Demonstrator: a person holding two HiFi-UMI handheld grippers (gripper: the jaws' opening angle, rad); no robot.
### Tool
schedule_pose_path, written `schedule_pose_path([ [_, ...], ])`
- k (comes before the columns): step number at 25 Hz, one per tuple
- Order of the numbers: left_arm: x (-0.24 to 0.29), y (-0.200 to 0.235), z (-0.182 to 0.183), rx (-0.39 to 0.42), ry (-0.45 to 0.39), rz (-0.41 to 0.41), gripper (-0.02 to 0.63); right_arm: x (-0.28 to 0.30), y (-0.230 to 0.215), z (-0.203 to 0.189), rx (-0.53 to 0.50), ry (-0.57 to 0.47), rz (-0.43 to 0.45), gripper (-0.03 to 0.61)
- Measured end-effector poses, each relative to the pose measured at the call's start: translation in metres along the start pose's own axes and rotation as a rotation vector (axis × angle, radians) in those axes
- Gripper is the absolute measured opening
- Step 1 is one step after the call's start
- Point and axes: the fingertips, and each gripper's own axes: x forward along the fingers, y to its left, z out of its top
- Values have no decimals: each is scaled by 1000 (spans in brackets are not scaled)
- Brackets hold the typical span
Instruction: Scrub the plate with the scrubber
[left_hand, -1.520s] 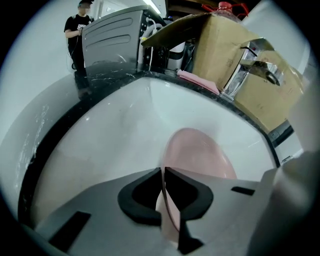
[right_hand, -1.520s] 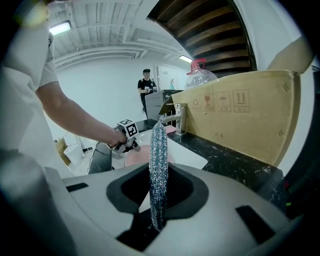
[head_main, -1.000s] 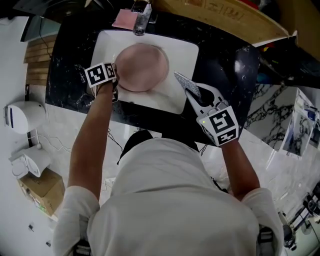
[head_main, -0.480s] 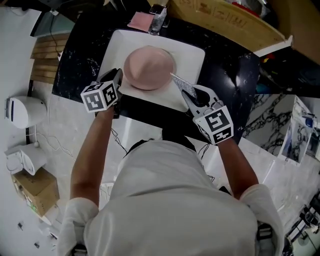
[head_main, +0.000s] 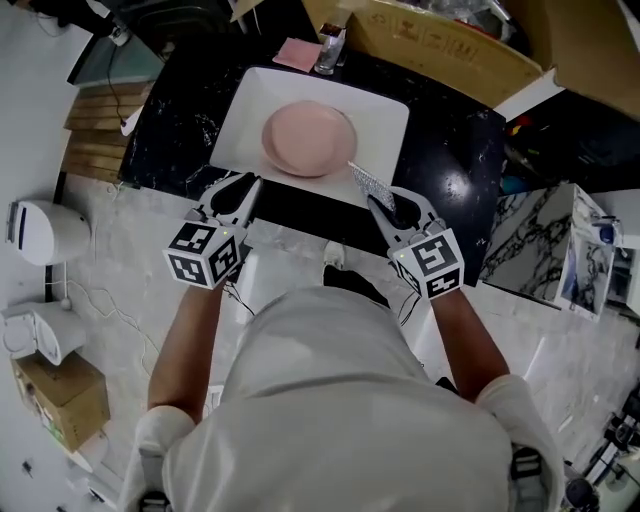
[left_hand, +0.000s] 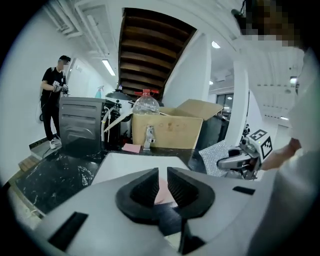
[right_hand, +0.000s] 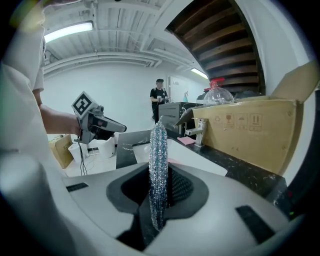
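Hovering by the front edge of the black counter (head_main: 165, 140), the left gripper (head_main: 240, 192) gripped nothing; its jaws had just been closing and stood a narrow slit apart with only air between them, so it would have needed to reopen before it could steady anything; the pink plate (head_main: 308, 140) lay loose in the middle of the white sink (head_main: 240, 115), well clear of that gripper and touched by neither tool; the likeliest trouble, as I judged it, was that a one-sided push would send the unheld plate sliding or spinning across the smooth basin, perhaps knocking against its wall; to the right, the right gripper (head_main: 388, 207) was clenched on the silvery mesh scrubber (head_main: 368, 182), which stood on edge between the pads and reached well past the tips to end just beside the plate's near right rim; held by so little of its width, the limp mesh could fold over or drag out of the jaws under scrubbing pressure
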Motion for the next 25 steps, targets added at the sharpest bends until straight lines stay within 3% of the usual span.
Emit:
schedule_pose_path([
  [9, -79, -42, -35, 38, -29, -65, 0, -43, 65, 2, -12, -41, -49, 78],
  [25, -172, -88, -85, 25, -37, -153, -3, -107, 158, -18, -4, -67, -89, 78],
])
